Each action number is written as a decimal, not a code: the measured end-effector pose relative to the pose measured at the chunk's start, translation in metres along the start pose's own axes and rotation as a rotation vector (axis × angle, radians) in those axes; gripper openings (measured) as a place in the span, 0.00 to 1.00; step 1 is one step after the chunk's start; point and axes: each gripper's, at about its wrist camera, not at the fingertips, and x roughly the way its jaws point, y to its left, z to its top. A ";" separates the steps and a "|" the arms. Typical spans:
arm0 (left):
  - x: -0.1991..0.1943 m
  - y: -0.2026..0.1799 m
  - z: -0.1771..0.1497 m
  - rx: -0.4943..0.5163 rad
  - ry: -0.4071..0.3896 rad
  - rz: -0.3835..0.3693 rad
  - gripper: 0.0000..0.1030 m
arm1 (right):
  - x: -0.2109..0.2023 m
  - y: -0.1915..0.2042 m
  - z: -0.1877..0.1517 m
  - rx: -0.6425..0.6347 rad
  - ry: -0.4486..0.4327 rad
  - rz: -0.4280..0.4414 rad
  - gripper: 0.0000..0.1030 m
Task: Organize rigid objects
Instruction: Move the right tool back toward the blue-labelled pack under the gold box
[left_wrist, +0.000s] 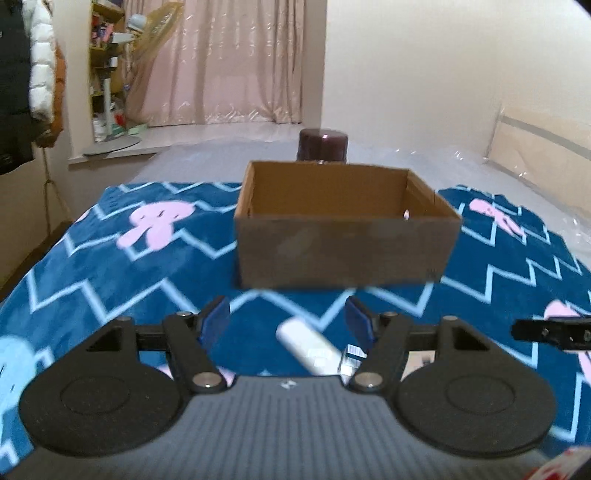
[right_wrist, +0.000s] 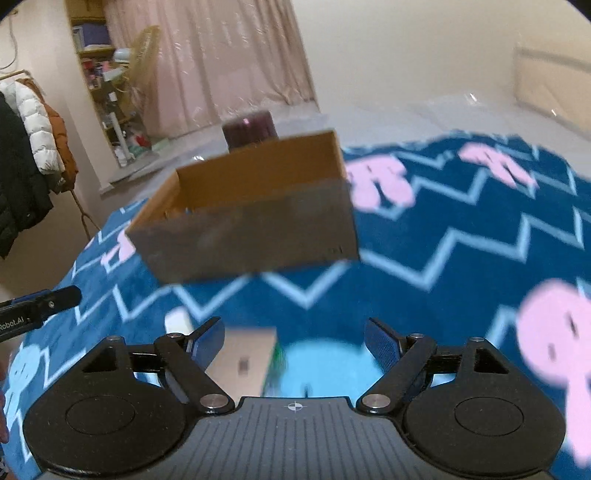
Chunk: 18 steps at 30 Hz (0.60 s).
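The left gripper (left_wrist: 286, 319) is wide open above the blanket (left_wrist: 110, 266), and a white tube (left_wrist: 308, 345) lies just below its fingers. The right gripper (right_wrist: 294, 338) is also open and holds nothing. The cardboard box (left_wrist: 343, 236) stands ahead of both.

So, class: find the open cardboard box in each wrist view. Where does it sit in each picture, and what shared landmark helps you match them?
Left wrist view: the cardboard box sits centre frame on the blue blanket, ahead of the open left gripper.
Right wrist view: the cardboard box is left of centre, seen at an angle.
Shared landmark: the dark round container just behind the box.
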 end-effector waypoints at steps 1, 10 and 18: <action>-0.007 0.000 -0.007 -0.003 0.003 -0.001 0.63 | -0.007 -0.002 -0.009 0.000 0.004 -0.006 0.78; -0.038 -0.005 -0.053 -0.022 0.055 0.029 0.63 | -0.034 0.003 -0.058 -0.029 0.045 -0.018 0.78; -0.043 -0.005 -0.063 -0.023 0.075 0.025 0.63 | -0.031 0.010 -0.063 -0.038 0.058 -0.013 0.78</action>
